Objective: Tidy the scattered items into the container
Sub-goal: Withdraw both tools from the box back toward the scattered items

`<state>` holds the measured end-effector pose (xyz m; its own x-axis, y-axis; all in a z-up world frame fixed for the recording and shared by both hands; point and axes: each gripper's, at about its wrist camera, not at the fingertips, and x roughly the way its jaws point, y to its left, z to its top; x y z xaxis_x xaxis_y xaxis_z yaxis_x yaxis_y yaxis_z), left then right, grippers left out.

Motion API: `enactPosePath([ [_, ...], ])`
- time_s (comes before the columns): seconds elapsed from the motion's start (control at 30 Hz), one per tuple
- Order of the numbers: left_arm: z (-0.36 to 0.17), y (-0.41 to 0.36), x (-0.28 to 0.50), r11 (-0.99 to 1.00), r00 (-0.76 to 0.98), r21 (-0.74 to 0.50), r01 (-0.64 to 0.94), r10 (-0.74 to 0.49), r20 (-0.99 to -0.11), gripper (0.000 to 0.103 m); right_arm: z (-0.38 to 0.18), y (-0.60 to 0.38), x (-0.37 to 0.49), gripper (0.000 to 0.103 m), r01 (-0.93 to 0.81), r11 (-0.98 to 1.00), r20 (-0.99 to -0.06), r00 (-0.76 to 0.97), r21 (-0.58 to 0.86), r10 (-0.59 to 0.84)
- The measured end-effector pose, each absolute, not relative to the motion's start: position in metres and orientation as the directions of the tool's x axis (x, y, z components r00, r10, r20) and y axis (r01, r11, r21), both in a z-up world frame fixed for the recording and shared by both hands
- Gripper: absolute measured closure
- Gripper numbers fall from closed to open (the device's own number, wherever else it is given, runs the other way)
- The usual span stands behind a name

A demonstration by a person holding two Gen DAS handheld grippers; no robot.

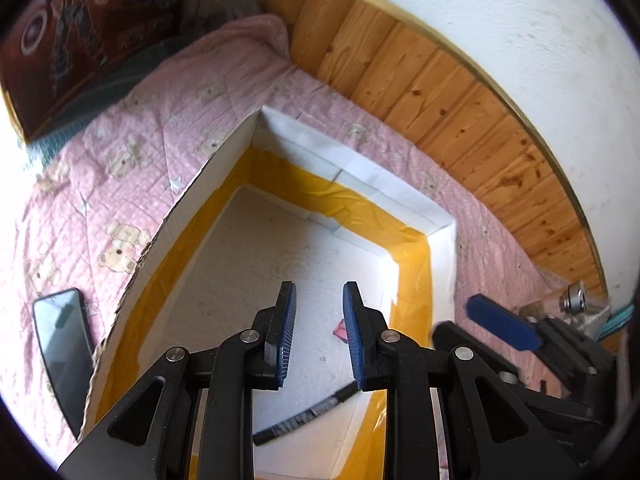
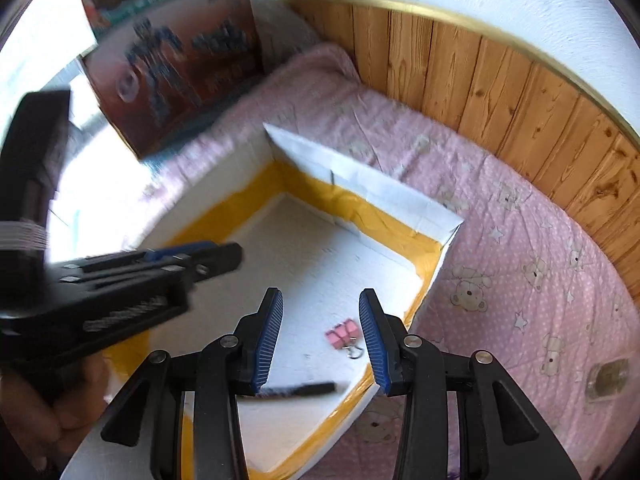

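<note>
A white cardboard box (image 1: 224,160) with yellow tape along its inner walls lies on a pink bear-print quilt; it also shows in the right wrist view (image 2: 360,184). Inside lie a black marker (image 1: 308,412) (image 2: 300,390) and a pink binder clip (image 2: 342,336), partly hidden in the left wrist view (image 1: 340,326). My left gripper (image 1: 319,334) is open and empty above the box floor; it shows blurred in the right wrist view (image 2: 200,256). My right gripper (image 2: 320,340) is open and empty over the box's near corner, above the clip.
A black phone (image 1: 64,352) lies on the quilt left of the box. A small clear packet (image 2: 606,380) lies on the quilt at the right. A red toy box (image 2: 176,76) leans at the back left. Wood panelling (image 2: 500,92) runs behind the bed.
</note>
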<state>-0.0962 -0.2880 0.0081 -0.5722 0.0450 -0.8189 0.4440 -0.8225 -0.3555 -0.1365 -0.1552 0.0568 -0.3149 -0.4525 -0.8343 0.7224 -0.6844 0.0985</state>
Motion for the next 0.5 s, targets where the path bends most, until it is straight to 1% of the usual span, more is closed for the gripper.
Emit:
enactPosePath([
  [0.2, 0.028, -0.265, -0.08, -0.868, -0.6, -0.284, 0.408, -0.02, -0.8, 0.078, 0.091, -0.114, -0.1, 0.061, 0.724, -0.667, -0.73, -0.359, 0.175, -0.581],
  [0.33, 0.038, -0.253, -0.065, -0.88, -0.626, -0.288, 0.377, -0.013, -0.78, 0.078, 0.11, -0.092, -0.066, 0.061, 0.748, -0.638, -0.672, -0.379, 0.183, -0.637],
  [0.5, 0.052, -0.232, -0.04, -0.892, -0.667, -0.322, 0.318, 0.031, -0.745, 0.078, 0.125, -0.061, -0.015, 0.061, 0.804, -0.57, -0.59, -0.381, 0.168, -0.712],
])
